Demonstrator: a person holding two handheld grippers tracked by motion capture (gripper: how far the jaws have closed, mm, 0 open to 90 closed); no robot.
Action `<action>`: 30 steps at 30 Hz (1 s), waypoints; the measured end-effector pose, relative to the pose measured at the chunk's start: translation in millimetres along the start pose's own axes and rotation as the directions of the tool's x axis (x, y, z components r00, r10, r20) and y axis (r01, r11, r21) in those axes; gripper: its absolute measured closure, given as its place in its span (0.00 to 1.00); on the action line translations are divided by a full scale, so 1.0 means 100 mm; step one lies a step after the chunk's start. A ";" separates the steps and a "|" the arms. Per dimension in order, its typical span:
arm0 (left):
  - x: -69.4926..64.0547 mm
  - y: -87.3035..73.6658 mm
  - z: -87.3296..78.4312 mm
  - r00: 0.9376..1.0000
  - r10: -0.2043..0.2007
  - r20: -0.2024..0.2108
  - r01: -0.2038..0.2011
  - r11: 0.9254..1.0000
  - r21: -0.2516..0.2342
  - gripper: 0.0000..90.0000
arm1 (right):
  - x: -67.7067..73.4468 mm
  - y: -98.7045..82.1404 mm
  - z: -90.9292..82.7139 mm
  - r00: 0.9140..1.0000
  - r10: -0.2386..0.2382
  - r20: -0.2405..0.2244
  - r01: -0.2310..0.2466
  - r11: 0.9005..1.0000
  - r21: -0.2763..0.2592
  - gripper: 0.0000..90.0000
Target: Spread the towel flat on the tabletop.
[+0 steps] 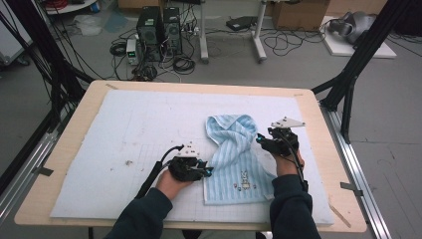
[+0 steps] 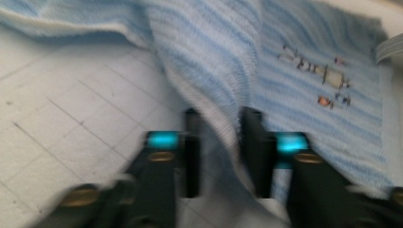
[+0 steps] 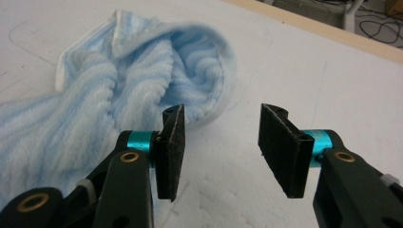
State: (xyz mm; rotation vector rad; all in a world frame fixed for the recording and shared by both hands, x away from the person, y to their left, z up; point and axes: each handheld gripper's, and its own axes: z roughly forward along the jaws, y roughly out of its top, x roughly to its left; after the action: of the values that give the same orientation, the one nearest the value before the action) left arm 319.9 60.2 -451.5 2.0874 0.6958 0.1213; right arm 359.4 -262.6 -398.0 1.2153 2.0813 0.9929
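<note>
A light blue striped towel (image 1: pixel 234 159) lies crumpled on the white mat, its far end bunched into a loop and a small embroidered figure near its front edge. My left gripper (image 1: pixel 208 172) is at the towel's left edge. In the left gripper view, which is blurred, a fold of the towel (image 2: pixel 294 95) fills the narrow gap between the jaws of the left gripper (image 2: pixel 221 142), which are shut on it. My right gripper (image 1: pixel 260 139) hovers at the towel's right side. In the right gripper view the right gripper (image 3: pixel 221 142) stands open with nothing between its pads, and the towel's bunched end (image 3: pixel 142 80) lies just beyond its left jaw.
A white gridded mat (image 1: pixel 124 134) covers most of the wooden table (image 1: pixel 74 124). Black frame posts (image 1: pixel 348 79) stand at the table's right and left sides. Computer towers (image 1: pixel 159 32) and cables sit on the floor behind the table.
</note>
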 end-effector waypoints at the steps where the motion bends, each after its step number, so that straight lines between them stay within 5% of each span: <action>1: 0.01 0.00 0.00 1.000 -0.006 0.000 0.006 1.000 0.011 0.95 | 0.00 -0.02 -0.01 1.000 0.004 0.000 -0.004 1.000 0.000 0.57; 8: 0.13 -0.07 -0.17 0.999 -0.016 -0.052 0.017 1.000 0.014 0.96 | -0.02 -0.18 -0.05 0.999 0.027 -0.021 -0.027 1.000 -0.004 0.56; 17: 0.37 -0.27 -0.58 0.991 -0.054 -0.120 0.054 0.999 -0.006 0.96 | 0.05 -0.29 -0.01 0.998 0.032 -0.048 -0.032 0.999 0.013 0.56; 30: 0.69 -0.64 -1.08 0.968 -0.130 -0.213 0.123 0.991 -0.046 0.96 | 0.30 -0.27 0.08 0.994 0.003 -0.110 -0.001 1.000 0.015 0.56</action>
State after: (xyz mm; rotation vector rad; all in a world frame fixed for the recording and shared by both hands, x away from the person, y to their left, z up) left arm 313.1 203.3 -450.1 2.0109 0.9496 0.2892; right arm 338.2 -242.3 -426.4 1.1948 2.1751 1.0691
